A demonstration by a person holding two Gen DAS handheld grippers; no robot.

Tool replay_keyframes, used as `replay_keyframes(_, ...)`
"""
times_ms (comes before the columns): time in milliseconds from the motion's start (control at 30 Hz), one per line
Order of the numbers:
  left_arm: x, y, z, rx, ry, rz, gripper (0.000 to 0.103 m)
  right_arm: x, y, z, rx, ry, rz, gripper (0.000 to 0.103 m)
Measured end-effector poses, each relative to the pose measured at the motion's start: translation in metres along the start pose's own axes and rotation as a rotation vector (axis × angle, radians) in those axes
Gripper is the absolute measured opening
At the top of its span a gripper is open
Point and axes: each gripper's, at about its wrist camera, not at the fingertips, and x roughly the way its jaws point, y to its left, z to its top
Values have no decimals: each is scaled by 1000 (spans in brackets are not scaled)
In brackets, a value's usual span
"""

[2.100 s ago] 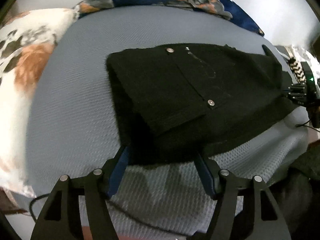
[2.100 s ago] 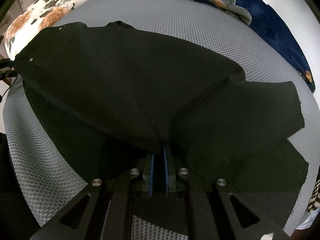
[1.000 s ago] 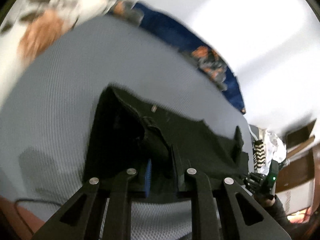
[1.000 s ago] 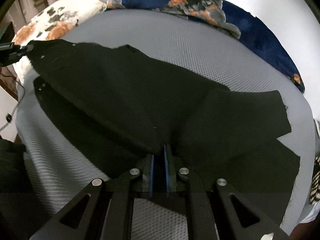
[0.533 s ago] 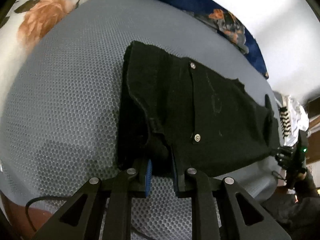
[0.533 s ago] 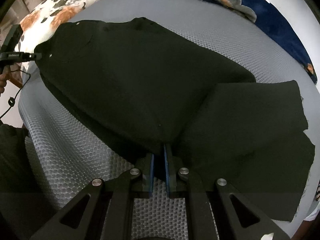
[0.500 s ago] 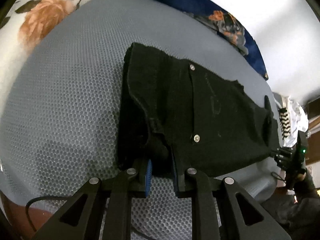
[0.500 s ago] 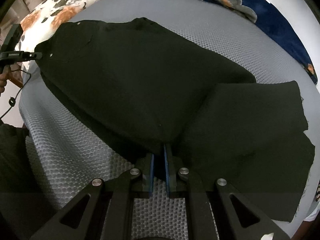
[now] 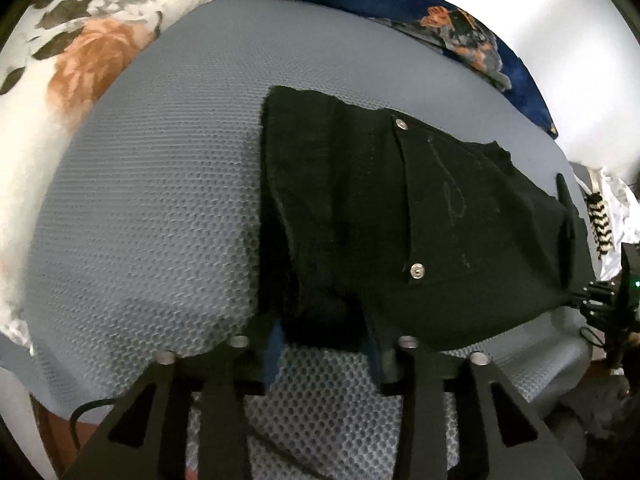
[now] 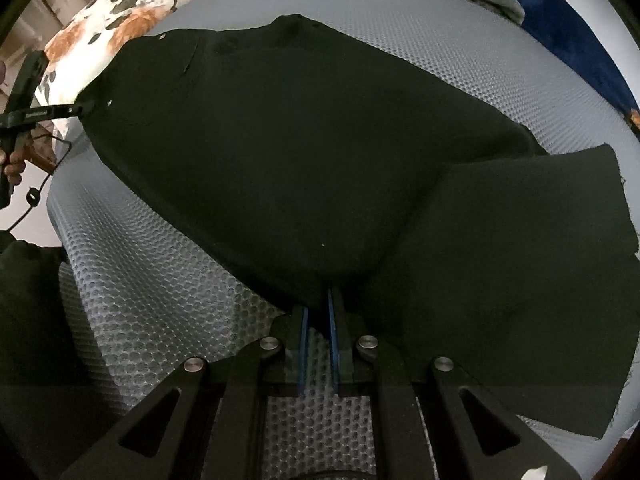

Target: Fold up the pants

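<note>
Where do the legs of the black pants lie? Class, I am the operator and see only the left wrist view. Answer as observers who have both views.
Observer: In the right wrist view the pants spread into two leg ends at the right, one lying partly over the other on the grey mesh mattress.
Operator: Is the right gripper holding anything?
Observer: The right gripper has its jaws nearly together, with a fold of the pants' near edge between them.
Operator: Where does my left gripper meet the cloth?
Observer: Seen from there, the left gripper meets the waistband corner, in front of the floral pillow.
</note>
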Motion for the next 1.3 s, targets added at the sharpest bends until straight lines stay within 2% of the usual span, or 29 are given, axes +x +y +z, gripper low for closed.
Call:
replay_keyframes(67, -7, 7, -4, -10, -2, 49, 62, -1, -2, -1, 12, -7, 10, 10)
replay_keyframes(100, -12, 10, -7, -8, -4, 44, 63, -1, -3, -1, 15, -10, 13, 10)
replay_keyframes(133, -15, 12, -8, -11, -8, 36, 63, -1, -4, -2, 17, -13, 16, 10)
replay_keyframes(200, -25, 12, -11, -10, -20, 72, 63, -2, -5, -3, 23, -19, 23, 10)
replay_keyframes(300, -41, -3, -12, 72, -78, 176, 63, -3, -10, -3, 38, -26, 35, 11)
replay_keyframes(400, -51, -26, -9, 144, -126, 214, 63, -6, -11, -1, 44, -31, 45, 11)
replay_keyframes(500, -54, -73, -5, 263, -193, 162, 63, -5, -15, 1, 59, -35, 61, 11)
replay_keyframes(567, -48, -116, -1, 361, -210, 83, 63, -7, -18, 1, 66, -43, 65, 11)
replay_keyframes(600, -44, -129, 1, 390, -206, 52, 63, -9, -19, 1, 66, -46, 68, 11)
replay_keyframes(633, -35, -153, 2, 443, -190, -11, 63, -5, -11, 9, 65, -46, 66, 11)
replay_keyframes(733, -9, -205, 3, 551, -147, -111, 63, -8, -11, 10, 69, -55, 71, 11)
replay_keyframes(900, 32, -270, 1, 660, -72, -217, 63, -13, -17, 15, 94, -75, 87, 11)
replay_keyframes(1067, 59, -320, 1, 707, -15, -282, 63, -16, -20, 18, 100, -84, 103, 11)
replay_keyframes(1233, 80, -349, -9, 769, 20, -260, 62, -23, -23, 20, 88, -98, 113, 11)
replay_keyframes(1267, 83, -351, -12, 776, 25, -242, 59, -25, -24, 20, 89, -104, 115, 11)
replay_keyframes(1300, 87, -354, -13, 784, 29, -225, 48, -27, -25, 20, 92, -110, 117, 11)
